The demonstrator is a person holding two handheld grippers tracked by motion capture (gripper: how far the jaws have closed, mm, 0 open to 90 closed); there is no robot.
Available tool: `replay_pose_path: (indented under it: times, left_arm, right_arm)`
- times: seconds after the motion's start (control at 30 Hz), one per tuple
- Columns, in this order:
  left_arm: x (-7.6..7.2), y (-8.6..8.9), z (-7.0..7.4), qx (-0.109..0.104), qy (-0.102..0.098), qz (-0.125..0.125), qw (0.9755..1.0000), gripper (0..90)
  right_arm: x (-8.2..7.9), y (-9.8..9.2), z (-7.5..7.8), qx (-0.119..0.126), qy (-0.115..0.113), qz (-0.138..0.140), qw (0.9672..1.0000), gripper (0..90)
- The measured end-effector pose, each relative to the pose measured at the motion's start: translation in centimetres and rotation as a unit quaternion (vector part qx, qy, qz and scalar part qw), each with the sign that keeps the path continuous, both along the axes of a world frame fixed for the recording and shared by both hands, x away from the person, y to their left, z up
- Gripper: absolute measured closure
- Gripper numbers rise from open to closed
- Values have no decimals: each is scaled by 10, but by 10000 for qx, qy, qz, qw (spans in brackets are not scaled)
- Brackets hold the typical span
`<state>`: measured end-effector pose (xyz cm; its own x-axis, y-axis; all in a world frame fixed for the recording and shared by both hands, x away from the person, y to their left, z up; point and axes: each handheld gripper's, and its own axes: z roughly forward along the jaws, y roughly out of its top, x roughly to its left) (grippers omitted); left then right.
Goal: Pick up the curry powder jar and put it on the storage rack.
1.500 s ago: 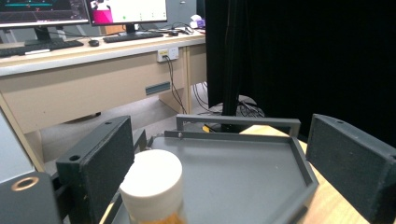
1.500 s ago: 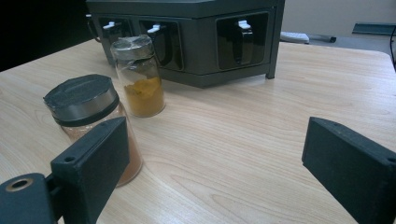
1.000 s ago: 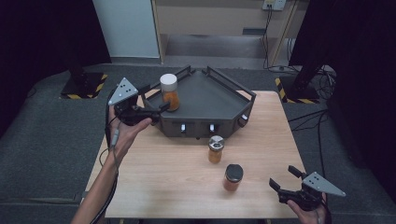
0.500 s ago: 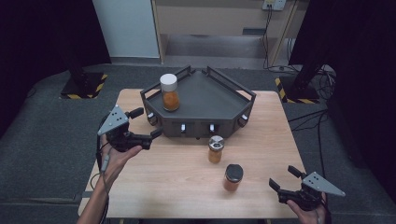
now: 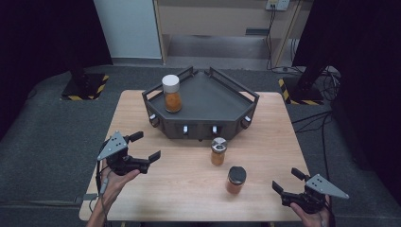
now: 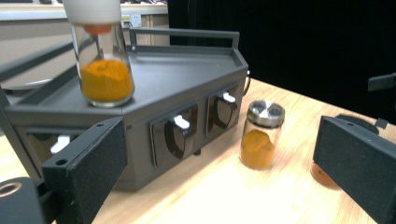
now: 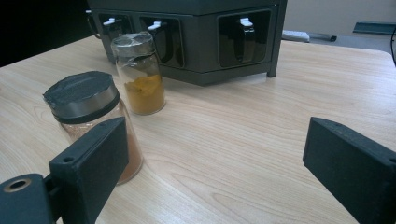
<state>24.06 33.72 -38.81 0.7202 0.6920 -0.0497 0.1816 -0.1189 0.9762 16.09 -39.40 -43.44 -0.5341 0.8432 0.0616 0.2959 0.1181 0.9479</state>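
Orange jar (image 6: 100, 56) cropped at lid, left tool (image 5: 144, 147) wide, just opened — right tool (image 5: 287, 181) wide, empty

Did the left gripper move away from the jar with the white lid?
Yes. The left gripper, jaws just opened and empty, came back toward the table's near edge, while the white-lidded jar stays on the dark rack.

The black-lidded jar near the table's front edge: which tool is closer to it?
Right. The right tool sits just to the right of the black-lidded jar, jaws open toward it. The left tool is farther off at the table's left side, also open and empty.
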Motion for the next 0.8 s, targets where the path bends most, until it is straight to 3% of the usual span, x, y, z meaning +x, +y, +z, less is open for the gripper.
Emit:
replay_pose_path:
  times: [0.23,0.3,0.8]
  left_arm:
    - [-9,3,-19,-28,57,-7,10000,24]
    - [-15,1,-25,101,57,7,9999,25]
    - [-27,9,-62,-48,160,-53,9998,36]
  right_arm:
    - [0,0,0,-5,1,2,10000,71]
    - [0,0,0,-11,-2,5,10000,71]
    - [0,0,0,-16,2,19,10000,71]
